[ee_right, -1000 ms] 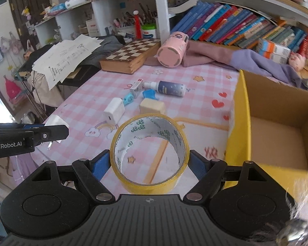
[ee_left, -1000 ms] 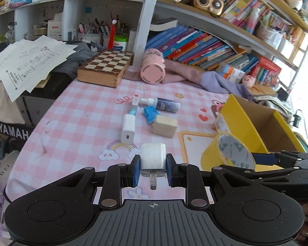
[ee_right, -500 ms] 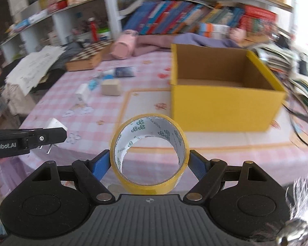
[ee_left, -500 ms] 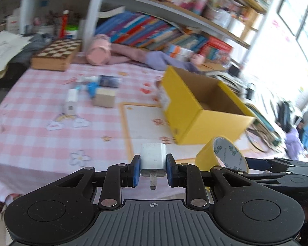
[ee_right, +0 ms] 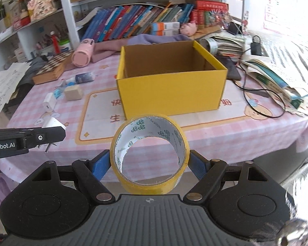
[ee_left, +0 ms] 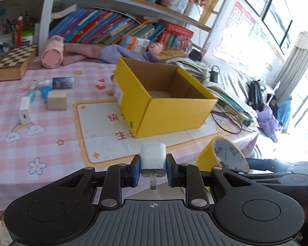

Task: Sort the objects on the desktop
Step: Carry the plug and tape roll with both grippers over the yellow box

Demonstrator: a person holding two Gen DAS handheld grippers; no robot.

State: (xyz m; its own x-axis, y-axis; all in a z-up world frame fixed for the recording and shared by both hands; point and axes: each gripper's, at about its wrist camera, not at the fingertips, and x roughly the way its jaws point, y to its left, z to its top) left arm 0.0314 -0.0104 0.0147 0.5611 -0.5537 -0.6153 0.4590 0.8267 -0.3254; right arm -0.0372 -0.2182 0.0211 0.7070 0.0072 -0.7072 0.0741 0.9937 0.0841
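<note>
My left gripper (ee_left: 153, 169) is shut on a white charger plug (ee_left: 153, 157), held over the table's near edge. My right gripper (ee_right: 149, 162) is shut on a yellow tape roll (ee_right: 149, 153), also at the near edge. The tape roll also shows in the left wrist view (ee_left: 221, 155), and the charger plug in the right wrist view (ee_right: 53, 125). An open yellow cardboard box (ee_right: 170, 86) stands ahead on the pink checked tablecloth; what I see of its inside (ee_left: 166, 86) is bare.
Left of the box lie a second white charger (ee_left: 24, 112), a beige block (ee_left: 57, 103), a blue clip (ee_left: 44, 93) and a dark bottle (ee_left: 60, 82). A chessboard box (ee_left: 12, 61) and a pink cup (ee_left: 51, 56) are at the back. Books and cables (ee_right: 267, 75) lie to the right.
Both grippers have pulled back toward the near edge and turned right, still holding the plug and the tape. The yellow box now sits ahead of them.
</note>
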